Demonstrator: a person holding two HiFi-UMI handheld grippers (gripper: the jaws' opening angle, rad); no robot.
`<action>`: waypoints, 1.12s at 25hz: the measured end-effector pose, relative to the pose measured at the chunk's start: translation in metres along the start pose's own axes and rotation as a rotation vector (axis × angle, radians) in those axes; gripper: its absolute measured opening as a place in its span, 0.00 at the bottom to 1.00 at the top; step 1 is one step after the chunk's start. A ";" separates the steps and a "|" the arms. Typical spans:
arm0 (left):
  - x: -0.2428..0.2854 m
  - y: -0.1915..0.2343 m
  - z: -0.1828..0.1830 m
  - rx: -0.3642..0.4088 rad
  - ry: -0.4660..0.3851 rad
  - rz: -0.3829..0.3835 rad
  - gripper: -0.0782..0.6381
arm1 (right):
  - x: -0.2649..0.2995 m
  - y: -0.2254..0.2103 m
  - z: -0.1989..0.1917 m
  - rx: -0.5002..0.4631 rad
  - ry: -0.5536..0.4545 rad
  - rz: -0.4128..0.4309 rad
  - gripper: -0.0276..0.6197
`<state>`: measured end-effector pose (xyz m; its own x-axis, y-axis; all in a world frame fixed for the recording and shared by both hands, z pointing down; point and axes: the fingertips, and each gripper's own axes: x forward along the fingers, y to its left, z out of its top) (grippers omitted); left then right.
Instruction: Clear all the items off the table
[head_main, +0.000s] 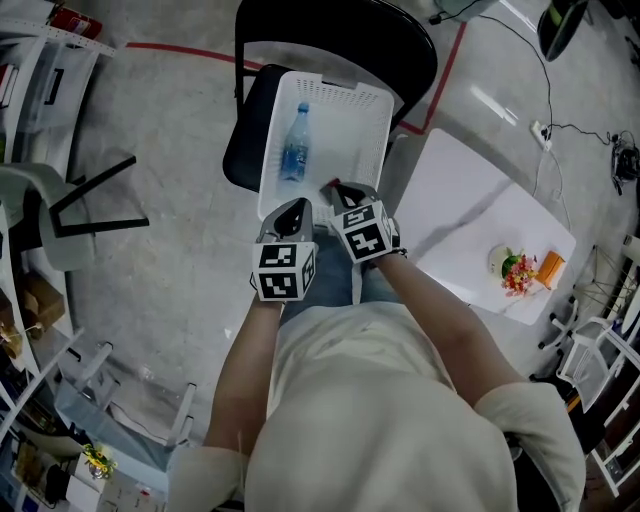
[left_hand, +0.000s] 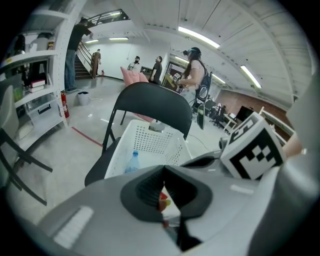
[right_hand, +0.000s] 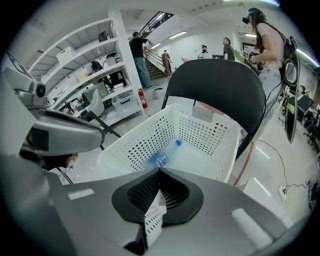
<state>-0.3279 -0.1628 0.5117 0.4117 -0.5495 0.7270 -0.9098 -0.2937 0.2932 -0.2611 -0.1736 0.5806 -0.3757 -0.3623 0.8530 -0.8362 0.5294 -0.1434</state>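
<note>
Only the head view shows the table (head_main: 455, 195), a plate (head_main: 500, 262) by its edge; left gripper (left_hand: 162, 171) and right gripper (right_hand: 159, 172) each clench the near rim of the basket (right_hand: 200, 135)

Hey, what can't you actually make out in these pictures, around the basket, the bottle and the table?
Head view: the items on the table are too small to name.
All views: the bottle label is too small to read.
Head view: the basket near rim is covered by the left gripper and right gripper.
Left gripper view: the red-yellow scrap is mostly hidden by that gripper's jaws.
</note>
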 end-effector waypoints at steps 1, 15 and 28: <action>0.000 -0.001 0.001 0.006 0.001 -0.001 0.12 | -0.003 -0.001 0.001 0.005 -0.005 -0.003 0.04; 0.001 -0.018 0.021 0.075 0.024 -0.067 0.12 | -0.051 -0.021 0.005 0.114 -0.062 -0.077 0.04; 0.010 -0.068 0.031 0.219 0.056 -0.207 0.12 | -0.109 -0.058 -0.033 0.293 -0.122 -0.216 0.04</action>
<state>-0.2597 -0.1726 0.4799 0.5784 -0.4182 0.7004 -0.7711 -0.5603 0.3023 -0.1586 -0.1394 0.5130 -0.2079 -0.5396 0.8158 -0.9735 0.1952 -0.1190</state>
